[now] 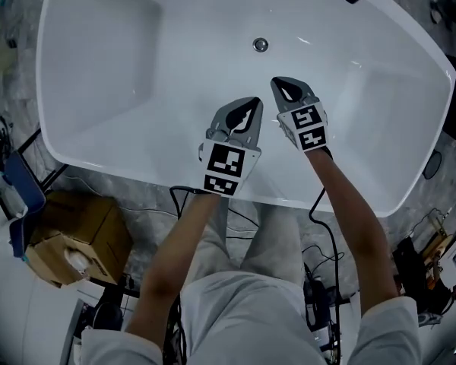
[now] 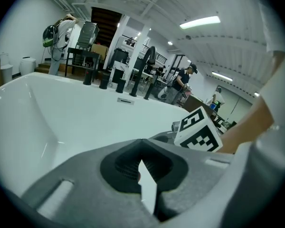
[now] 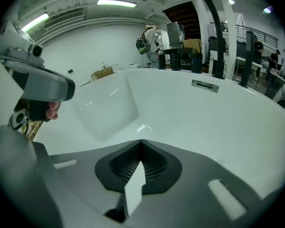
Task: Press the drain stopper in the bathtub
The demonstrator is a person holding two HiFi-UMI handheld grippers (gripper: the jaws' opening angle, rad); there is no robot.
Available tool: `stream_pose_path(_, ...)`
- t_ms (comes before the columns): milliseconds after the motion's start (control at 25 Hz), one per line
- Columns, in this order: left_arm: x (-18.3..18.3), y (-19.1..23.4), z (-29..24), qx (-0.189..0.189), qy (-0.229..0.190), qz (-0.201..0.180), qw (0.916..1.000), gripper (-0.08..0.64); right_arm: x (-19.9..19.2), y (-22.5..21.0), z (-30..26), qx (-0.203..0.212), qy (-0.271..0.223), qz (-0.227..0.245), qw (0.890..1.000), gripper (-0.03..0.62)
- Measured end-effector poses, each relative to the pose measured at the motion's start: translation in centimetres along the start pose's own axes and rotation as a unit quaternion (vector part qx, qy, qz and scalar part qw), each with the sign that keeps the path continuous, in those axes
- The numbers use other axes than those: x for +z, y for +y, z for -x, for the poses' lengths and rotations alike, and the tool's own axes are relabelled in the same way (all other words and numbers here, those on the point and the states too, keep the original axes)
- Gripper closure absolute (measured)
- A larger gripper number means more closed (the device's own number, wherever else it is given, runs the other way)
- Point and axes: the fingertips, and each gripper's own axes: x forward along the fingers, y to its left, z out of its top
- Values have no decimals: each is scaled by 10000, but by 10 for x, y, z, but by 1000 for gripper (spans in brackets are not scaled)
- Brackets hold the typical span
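A: Location of stopper (image 1: 261, 45)?

B: Set in the floor of the tub (image 1: 99, 67), toward the far wall. Ahead of both grippers and apart from them. Outside the frame of either gripper view.

A: Expected handling?

B: Small, round, shiny metal cap. Judged rigid, probably sprung, with travel straight down. Likely slick on the dome. No grasp required. Press on the centre of the cap, square to it, to prevent sliding off the rim. Glossy, hard tub surface around it, so avoid striking.

A: State of left gripper (image 1: 254, 102)?

B: Fingers (image 2: 80, 179) closed tip to tip. Nothing held between them, only a diamond-shaped gap behind the tips. Poised over the tub floor, with no contact visible.

A: State of right gripper (image 1: 278, 83)?

B: Identical: tips together, empty, no contact visible. Just beside the left gripper and a little nearer the stopper.

A: Recommended approach?

B: Press with the fingers closed, using the joined tips as one blunt point. Prefer the right gripper, as the nearer of the two. Lower onto the cap centre, apply steady downward force, then check for a click or a change in cap height.
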Motion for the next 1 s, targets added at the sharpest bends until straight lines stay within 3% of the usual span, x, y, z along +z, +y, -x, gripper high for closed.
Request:
stream_pose_path(360,64,-27,73,128,-463,47,9988,561,51,30,87,-97,-339,-397,9986,589)
stream_pose_path(640,115,-53,126,208,-762,-36,9969,561,106,59,151,100,-684,-219,9974,589)
stream_pose_path(1000,173,-109,192,11,-987,-438,9942,561,159,89,247,164,-1135,-156,9933,589)
